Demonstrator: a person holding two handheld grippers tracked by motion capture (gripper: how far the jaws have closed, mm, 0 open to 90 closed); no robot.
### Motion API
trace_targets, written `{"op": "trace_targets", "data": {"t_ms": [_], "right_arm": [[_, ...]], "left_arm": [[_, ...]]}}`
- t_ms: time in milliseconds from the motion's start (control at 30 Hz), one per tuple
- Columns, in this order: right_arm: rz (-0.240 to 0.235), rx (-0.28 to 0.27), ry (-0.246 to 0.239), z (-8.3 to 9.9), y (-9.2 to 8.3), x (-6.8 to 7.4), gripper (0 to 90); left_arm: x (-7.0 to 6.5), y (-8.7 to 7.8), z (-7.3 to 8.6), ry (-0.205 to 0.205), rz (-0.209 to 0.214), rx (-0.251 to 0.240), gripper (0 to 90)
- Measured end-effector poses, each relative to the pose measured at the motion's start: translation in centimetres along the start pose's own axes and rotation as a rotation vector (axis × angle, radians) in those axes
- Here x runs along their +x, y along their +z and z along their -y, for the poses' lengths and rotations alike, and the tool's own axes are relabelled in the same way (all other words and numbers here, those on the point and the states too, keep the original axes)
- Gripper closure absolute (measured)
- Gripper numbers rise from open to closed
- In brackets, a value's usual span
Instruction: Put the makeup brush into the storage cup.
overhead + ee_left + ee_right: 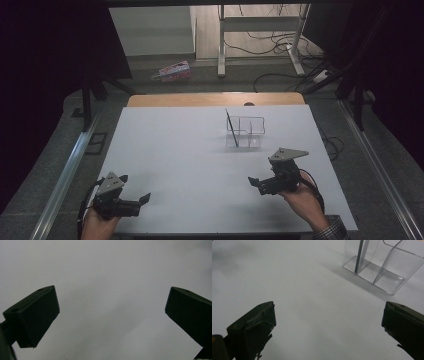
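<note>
High view: a clear plastic organizer (245, 132) stands upright on the white table (190, 165), toward the far side and right of centre. It is split into compartments, and a thin dark stick (231, 128) leans tilted in its left compartment, its top end sticking out above the rim. The right gripper (255, 181) sits nearer the person than the organizer and slightly to its right, well apart from it, held in the person's right hand (302, 197), and its jaws are spread with nothing between them. The left gripper (145, 199) lies far to the left of the organizer and nearer the person, close to the table's near edge, also released and empty.

Seen from the right gripper view, the organizer (384, 265) stands ahead and to the upper right, beyond the two parted jaws, with the stick (359, 256) rising from its floor beside a divider wall.

Seen from the left gripper view, the jaws stand wide apart over bare white table (107, 290).
</note>
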State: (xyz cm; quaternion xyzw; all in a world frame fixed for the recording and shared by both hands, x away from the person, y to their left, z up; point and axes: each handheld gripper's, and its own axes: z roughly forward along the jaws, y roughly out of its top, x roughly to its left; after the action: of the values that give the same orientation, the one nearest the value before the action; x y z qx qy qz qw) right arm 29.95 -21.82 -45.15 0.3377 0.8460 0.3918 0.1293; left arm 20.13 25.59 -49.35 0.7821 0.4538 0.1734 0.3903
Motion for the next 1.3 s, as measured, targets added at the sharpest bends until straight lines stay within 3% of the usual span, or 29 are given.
{"op": "trace_targets", "data": {"t_ms": [800,1300], "right_arm": [[0.037,-0.013,0.039,2.2,-2.3,-0.9,0.0],[0.077,0.009,0.062,3.8,-3.5,-1.4,0.0]], "left_arm": [[0.0,0.1,0.0,0.001,0.000,0.004,0.0],[0.0,0.1,-0.1,0.000,0.001,0.005,0.1]]}}
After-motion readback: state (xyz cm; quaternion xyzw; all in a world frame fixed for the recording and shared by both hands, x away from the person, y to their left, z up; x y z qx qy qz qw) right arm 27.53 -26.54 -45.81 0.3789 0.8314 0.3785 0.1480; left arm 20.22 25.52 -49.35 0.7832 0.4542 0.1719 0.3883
